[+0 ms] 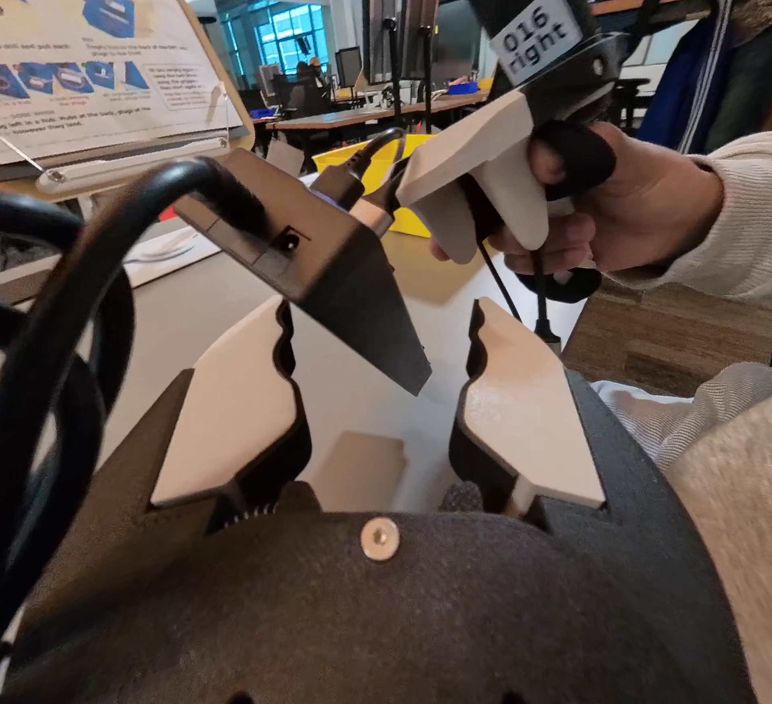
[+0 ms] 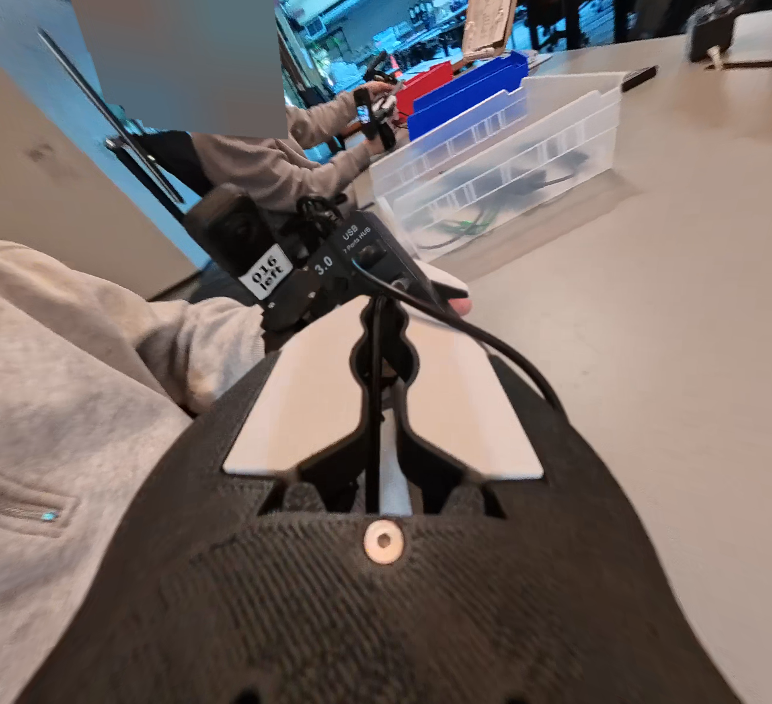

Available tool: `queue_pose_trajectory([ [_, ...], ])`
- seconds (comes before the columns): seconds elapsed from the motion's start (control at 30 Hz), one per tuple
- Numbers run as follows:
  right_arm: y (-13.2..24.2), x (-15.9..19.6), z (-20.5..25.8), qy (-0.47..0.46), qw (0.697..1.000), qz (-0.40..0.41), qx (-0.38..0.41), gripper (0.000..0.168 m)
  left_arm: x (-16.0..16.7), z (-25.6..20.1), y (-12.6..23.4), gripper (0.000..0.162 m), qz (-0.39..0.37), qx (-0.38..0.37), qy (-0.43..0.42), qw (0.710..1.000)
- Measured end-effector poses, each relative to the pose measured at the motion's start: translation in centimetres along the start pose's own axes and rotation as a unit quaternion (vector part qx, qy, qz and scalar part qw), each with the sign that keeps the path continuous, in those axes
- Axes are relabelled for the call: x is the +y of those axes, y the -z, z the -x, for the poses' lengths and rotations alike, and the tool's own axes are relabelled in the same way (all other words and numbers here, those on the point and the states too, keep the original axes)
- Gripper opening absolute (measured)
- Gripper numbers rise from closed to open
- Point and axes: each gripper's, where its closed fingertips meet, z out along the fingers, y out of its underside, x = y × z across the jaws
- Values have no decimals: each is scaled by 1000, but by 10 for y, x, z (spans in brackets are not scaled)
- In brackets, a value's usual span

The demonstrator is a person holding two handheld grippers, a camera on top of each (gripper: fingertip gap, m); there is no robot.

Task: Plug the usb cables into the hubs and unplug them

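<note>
A black USB hub hangs tilted in the air above the table. Its near corner sits in the gap of my left gripper, whose jaws stand wide apart and do not visibly touch it. My right gripper is shut on a silver-tipped USB plug at the hub's far face, beside a second black plug. A thick black cable loops off the hub to the left. In the right wrist view my right gripper is closed on a thin black cable, just before the hub.
An instruction sheet on a stand is at the left and a yellow bin behind the hub. A clear bin of cables, a blue bin and a red bin stand on the beige table. Another person's arms work farther back. My right fingertips sit around 4 centimetres from my left ones.
</note>
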Motion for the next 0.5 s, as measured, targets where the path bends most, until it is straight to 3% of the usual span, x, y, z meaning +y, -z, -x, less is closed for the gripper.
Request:
queue_pose_trajectory([
  [0.27, 0, 4, 8, -75, 994, 0, -75, 9, -3, 1, -1, 106, -10, -10, -15, 1000],
  [0.5, 0, 5, 14, -75, 992, 5, -100, 9, -12, -13, 6, 93, -49, 50, -15, 997],
])
